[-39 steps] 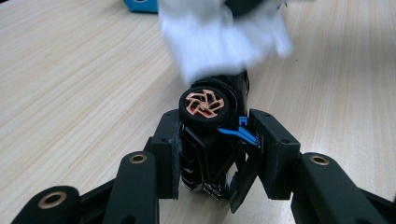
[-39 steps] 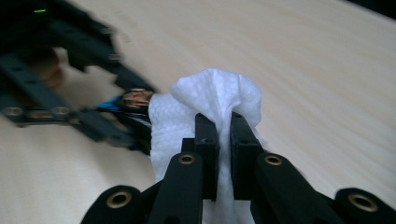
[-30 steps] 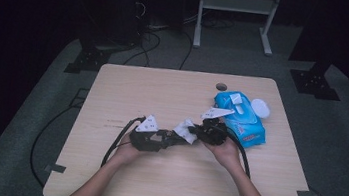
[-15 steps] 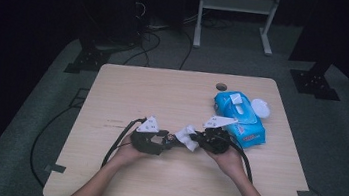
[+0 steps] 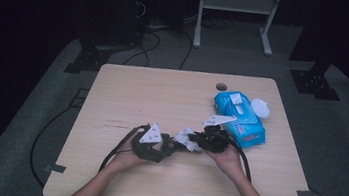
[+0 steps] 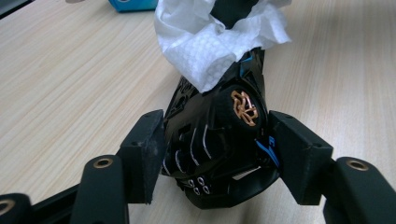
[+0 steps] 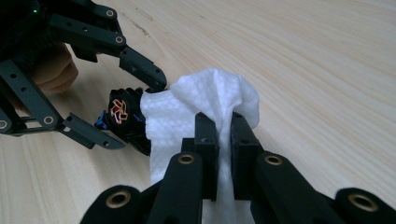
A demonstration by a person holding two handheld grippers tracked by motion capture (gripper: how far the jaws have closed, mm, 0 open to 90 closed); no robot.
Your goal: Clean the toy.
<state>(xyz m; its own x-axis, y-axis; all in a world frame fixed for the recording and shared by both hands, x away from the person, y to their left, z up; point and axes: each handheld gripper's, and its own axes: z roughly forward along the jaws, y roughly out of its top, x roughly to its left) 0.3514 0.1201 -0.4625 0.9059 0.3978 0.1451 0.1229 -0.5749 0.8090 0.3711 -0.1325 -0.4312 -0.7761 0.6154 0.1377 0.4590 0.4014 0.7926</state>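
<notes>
The black toy car (image 6: 219, 140) lies on the wooden table (image 5: 163, 91) in the lower middle of the high view, between your two hands. In the left gripper view its long axis runs from the bottom centre up toward the top of the frame. A gold-spoked wheel (image 6: 243, 107) faces up and toward the lens, so the car seems tipped onto its side.

A white wet wipe (image 7: 205, 105) covers the car's far end. Your right gripper (image 7: 223, 140) has its jaws closed tight on a fold of that wipe and holds it against the car from the opposite side.

Your left gripper (image 6: 217, 158) straddles the car's near end. Its jaws have just been opening; the car sits between them, with the pads (image 6: 147, 149) standing just off its flanks, so you are not gripping it now. This is the nearer gripper, and the car lies straight ahead of it along its own jaw line.

To re-grip, you probably only need to close. The blue pack of wipes (image 5: 238, 117) sits well apart, toward the upper right of the high view.
</notes>
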